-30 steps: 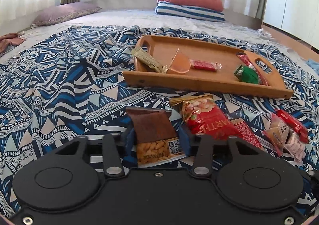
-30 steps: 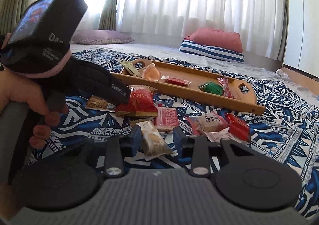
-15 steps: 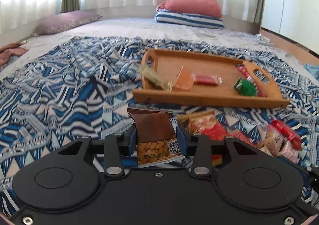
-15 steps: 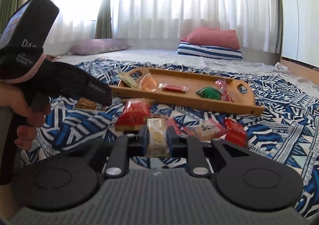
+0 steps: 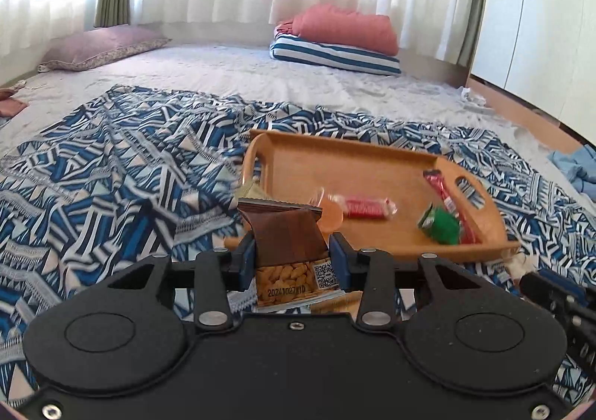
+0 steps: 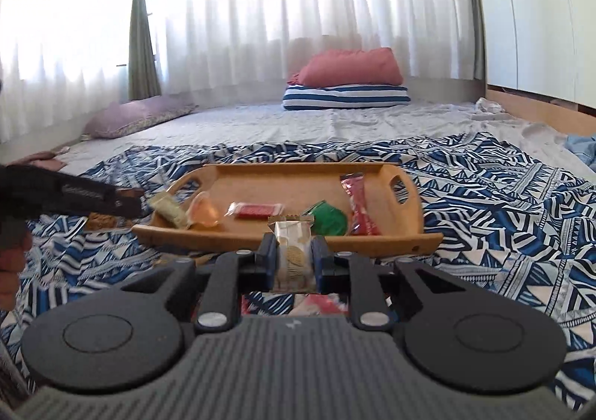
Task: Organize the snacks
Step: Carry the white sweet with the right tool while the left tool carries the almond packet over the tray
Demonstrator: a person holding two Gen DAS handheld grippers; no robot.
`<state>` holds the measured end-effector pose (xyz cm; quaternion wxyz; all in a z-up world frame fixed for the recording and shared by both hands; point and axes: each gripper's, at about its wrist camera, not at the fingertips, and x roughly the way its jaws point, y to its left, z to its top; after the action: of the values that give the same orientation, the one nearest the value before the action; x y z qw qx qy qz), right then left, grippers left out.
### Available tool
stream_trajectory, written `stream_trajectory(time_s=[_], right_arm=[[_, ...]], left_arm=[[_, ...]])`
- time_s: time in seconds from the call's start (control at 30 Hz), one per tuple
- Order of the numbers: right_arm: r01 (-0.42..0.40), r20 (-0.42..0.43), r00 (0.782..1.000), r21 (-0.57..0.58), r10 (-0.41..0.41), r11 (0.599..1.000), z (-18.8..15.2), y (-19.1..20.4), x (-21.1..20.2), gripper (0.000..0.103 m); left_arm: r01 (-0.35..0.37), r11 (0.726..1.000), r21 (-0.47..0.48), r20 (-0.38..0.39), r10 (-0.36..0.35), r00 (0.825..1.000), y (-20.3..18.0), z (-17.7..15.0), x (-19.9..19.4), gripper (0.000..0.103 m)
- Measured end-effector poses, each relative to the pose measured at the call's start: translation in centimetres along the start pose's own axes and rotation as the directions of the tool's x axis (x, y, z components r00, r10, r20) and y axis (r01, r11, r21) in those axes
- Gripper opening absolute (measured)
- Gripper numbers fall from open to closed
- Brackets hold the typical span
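A brown nut packet (image 5: 285,233) is pinched in the left tongs (image 5: 292,265) and a biscuit packet (image 6: 292,252) in the right tongs (image 6: 294,259), the wooden tray (image 6: 406,237) lying just ahead, broadside on.

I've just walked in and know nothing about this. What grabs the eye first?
Two snack packets pinched in black fingers: a brown nut packet in the left gripper, a pale biscuit packet in the right gripper. Just beyond sits a wooden tray of colourful snacks on a blue patterned blanket.
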<state>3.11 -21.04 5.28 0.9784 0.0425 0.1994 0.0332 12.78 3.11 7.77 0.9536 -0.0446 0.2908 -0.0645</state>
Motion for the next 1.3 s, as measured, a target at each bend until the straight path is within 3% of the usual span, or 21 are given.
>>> stream_trajectory(time_s=[0.2,0.47,0.7,1.0,1.3], right_arm=[[0.023,-0.018,1.0,0.083,-0.022,0.996,2.5,-3.0,2.7,0.023],[0.066,-0.051,0.997,0.097,-0.061,0.993,5.0,-6.4,7.2,0.023],[0.084,-0.154,0.986,0.167,-0.058,0.982,5.5,-9.5,12.8,0.023],[0.09,-0.212,0.976,0.161,-0.055,0.983,6.5,-10.3,17.0,0.023],[0.08,-0.254,0.966,0.136,-0.043,0.987,6.0,-10.0,19.2,0.023]], left_arm=[[0.025,1.0,-0.017,-0.005,-0.025,1.0,0.4,2.2,1.9,0.039],[0.06,0.998,-0.035,-0.039,-0.062,0.997,0.8,5.0,5.6,0.039],[0.08,0.996,-0.029,-0.082,-0.082,0.993,0.7,7.1,10.2,0.039],[0.108,0.99,-0.089,-0.195,-0.124,0.973,0.4,8.2,15.8,0.039],[0.078,0.996,-0.038,-0.23,-0.085,0.969,0.1,8.1,18.5,0.039]])
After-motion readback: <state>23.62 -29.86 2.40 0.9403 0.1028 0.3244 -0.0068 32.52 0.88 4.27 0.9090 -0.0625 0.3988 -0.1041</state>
